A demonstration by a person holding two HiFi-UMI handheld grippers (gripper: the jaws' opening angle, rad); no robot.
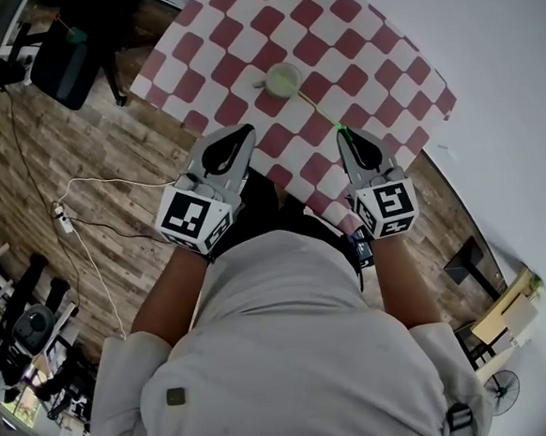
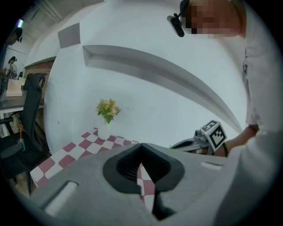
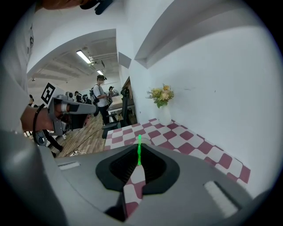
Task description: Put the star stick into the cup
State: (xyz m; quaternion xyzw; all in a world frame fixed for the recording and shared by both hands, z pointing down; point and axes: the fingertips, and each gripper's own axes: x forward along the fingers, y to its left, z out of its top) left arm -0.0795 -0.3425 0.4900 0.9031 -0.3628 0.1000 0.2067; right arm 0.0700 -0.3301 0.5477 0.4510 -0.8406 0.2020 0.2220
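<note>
A pale green cup (image 1: 283,78) stands on the red-and-white checked tablecloth (image 1: 240,36). The thin green star stick (image 1: 324,111) runs from my right gripper (image 1: 344,133) toward the cup, and its far end lies close to the cup's rim. The right gripper is shut on the stick's near end. In the right gripper view the stick (image 3: 139,150) pokes up from the shut jaws of the right gripper (image 3: 138,164); the cup is hidden there. My left gripper (image 1: 244,130) hovers at the table's near edge, shut and empty. Its jaws also meet in the left gripper (image 2: 141,165) view.
A white vase with yellow flowers (image 2: 106,118) stands at the table's far end by the white wall. A black office chair (image 1: 68,59) is left of the table. Cables and a power strip (image 1: 63,222) lie on the wooden floor. People stand in the background (image 3: 101,95).
</note>
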